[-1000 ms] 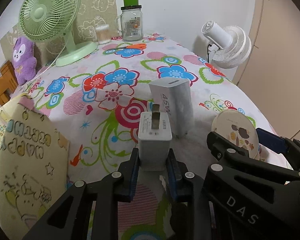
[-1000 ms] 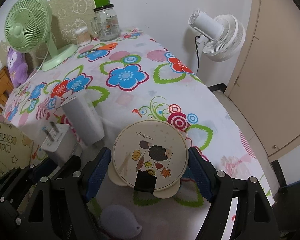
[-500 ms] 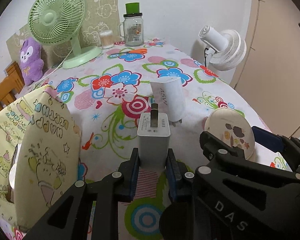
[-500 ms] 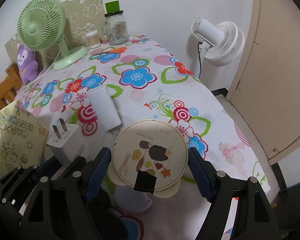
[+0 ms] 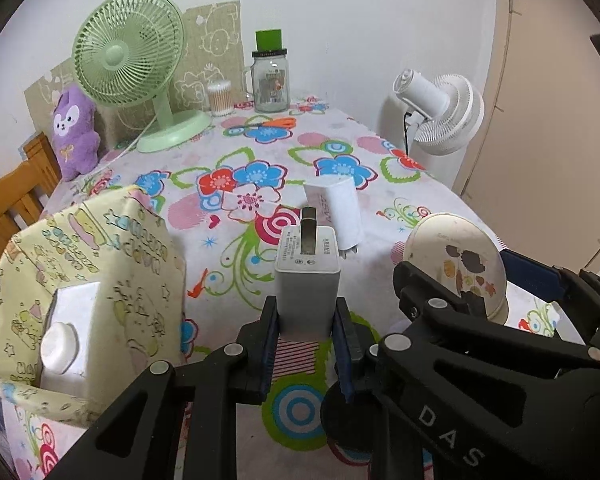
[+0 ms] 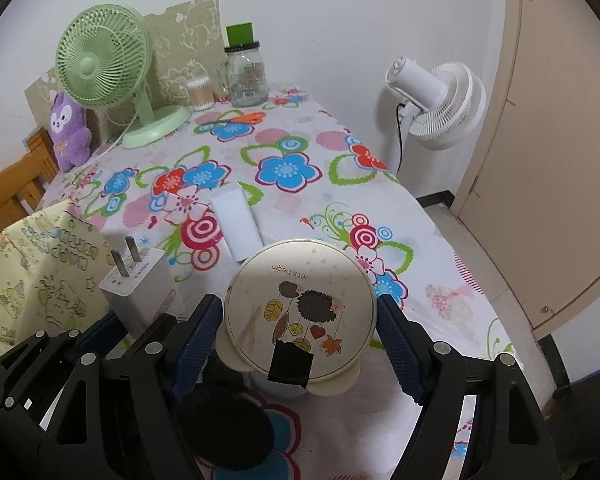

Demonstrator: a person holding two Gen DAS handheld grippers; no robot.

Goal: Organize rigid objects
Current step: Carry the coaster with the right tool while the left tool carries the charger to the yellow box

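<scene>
Below, each label names one element of the scene.

Left gripper point(image 5: 306, 316): jaws drawn together and clamped on the grey charger point(image 5: 307, 276), which stands upright between the blue pads with its prongs pointing up and away, above the tablecloth.
Right gripper point(image 6: 300, 344): jaws spread wide, their pads against the two sides of the round tin point(image 6: 300, 310), which they hold above the table; its lid shows a hedgehog, leaves and the words "let's begin".
Black tape point(image 6: 291, 366): a square patch on the near edge of the tin's lid.
White charger point(image 5: 334, 210): lies on its side on the floral tablecloth point(image 5: 268, 148), just beyond the grey charger and apart from both grippers.
Fabric bin point(image 5: 84, 280): pale yellow, cartoon-printed, at the left edge of the table beside the left gripper; a white carton with a round cap point(image 5: 66, 342) sits inside it.
Far end of table: green desk fan point(image 5: 130, 64), purple plush toy point(image 5: 74, 132), cotton swab jar point(image 5: 220, 98), glass mug jar with a green top point(image 5: 270, 80), orange-handled scissors point(image 5: 274, 122).
Right of table: white floor fan point(image 5: 440, 112) standing beside a beige door point(image 6: 560, 160).
Left of table: wooden chair point(image 5: 12, 196), partly seen.
</scene>
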